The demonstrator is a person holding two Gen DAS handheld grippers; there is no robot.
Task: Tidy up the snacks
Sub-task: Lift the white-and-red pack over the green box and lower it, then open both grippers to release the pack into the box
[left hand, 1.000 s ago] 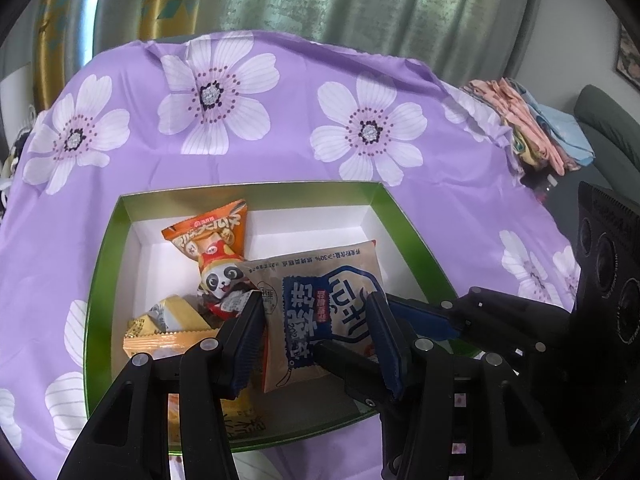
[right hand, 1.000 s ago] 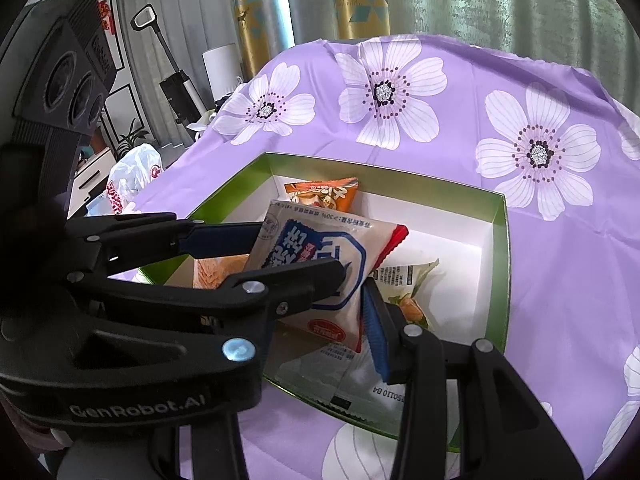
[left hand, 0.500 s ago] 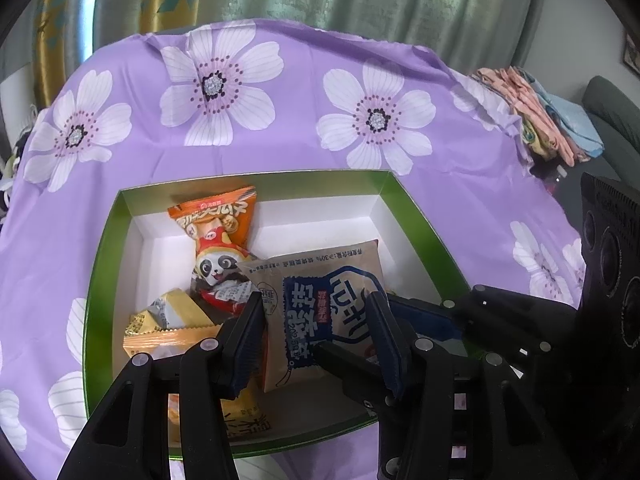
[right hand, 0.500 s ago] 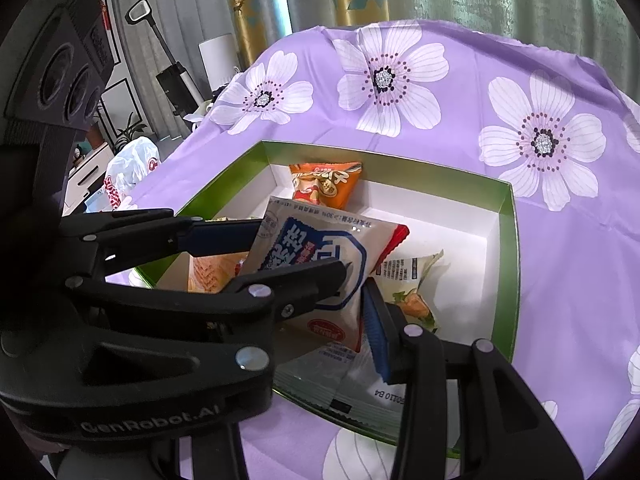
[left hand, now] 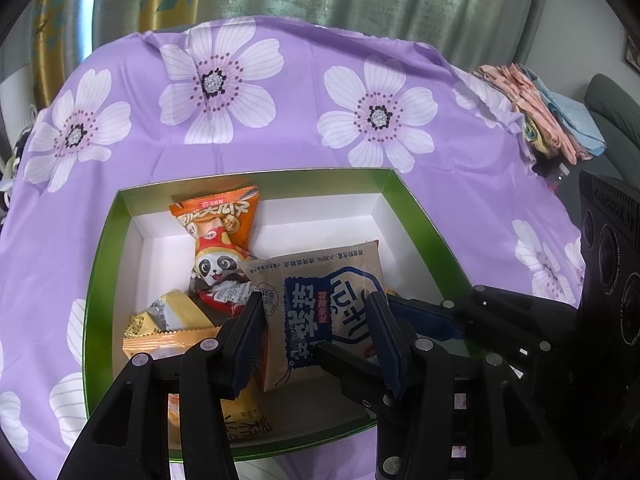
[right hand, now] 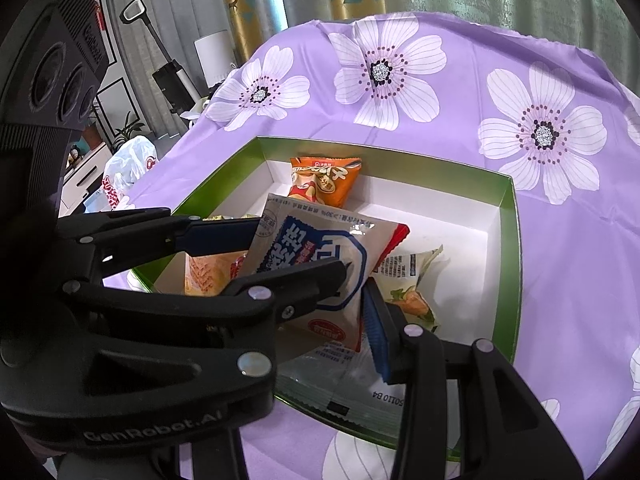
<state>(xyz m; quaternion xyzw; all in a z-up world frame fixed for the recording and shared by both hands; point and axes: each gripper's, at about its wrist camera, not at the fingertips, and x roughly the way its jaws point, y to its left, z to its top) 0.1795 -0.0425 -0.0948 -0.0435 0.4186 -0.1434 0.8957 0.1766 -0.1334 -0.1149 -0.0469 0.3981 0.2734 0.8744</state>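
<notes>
just beside: panda snack (left hand: 218, 268), wafers (left hand: 172, 340)

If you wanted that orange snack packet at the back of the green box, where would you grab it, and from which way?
Probably by the crimped top edge of the orange packet, coming down from above. That flat seal leans against the green box's back wall with open space over it, while the lower end is tucked under the tan-and-blue packet, so a side approach looks blocked.

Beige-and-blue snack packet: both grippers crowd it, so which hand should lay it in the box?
Right, probably: right fingers seem to pinch the packet front and back; left fingers only flank its edges.
</notes>
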